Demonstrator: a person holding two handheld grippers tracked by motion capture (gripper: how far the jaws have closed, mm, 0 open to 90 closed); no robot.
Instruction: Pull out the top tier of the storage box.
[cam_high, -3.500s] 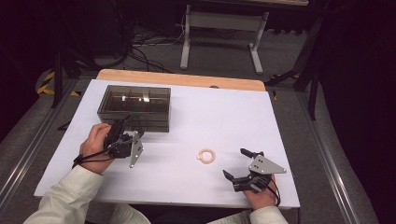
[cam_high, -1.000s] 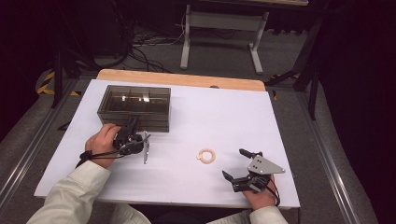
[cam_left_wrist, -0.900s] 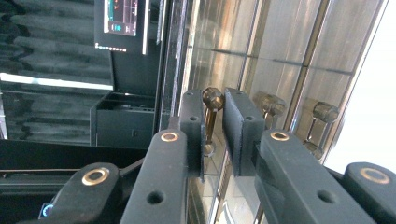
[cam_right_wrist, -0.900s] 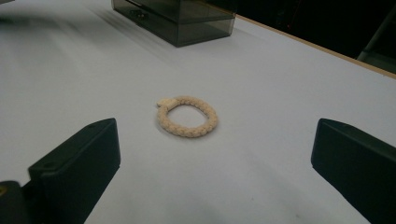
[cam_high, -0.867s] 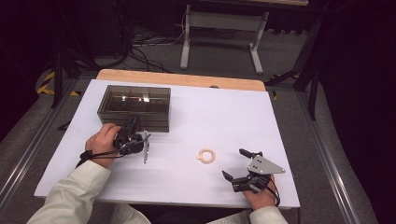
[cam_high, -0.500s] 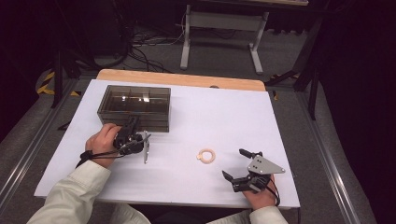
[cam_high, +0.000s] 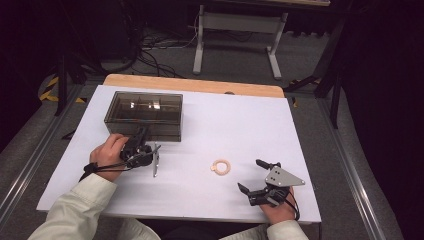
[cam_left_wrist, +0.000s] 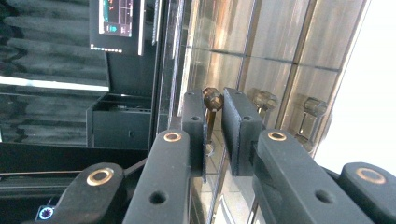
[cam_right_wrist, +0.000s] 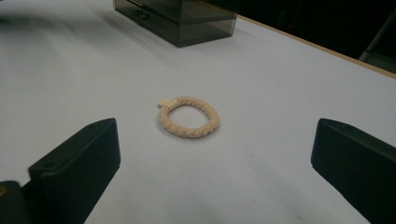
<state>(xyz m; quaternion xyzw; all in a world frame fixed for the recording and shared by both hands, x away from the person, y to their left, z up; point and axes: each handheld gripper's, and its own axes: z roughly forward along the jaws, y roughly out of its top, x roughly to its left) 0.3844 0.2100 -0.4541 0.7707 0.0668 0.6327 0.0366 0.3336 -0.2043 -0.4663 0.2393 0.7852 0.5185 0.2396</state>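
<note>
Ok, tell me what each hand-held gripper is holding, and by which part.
The left hand-held gripper is shut on the small knob on the front of the smoky clear box. The right hand-held gripper is open, holding nothing; the braided ring lies before it.

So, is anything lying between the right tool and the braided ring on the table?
Nothing visible. The right tool has its jaws wide apart, and the braided ring lies ahead of them on bare white table, apart from the dark box behind.

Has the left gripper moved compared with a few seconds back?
Yes. The left gripper has moved up the high view to the smoky box's front wall, jaws closed on a small knob.
</note>
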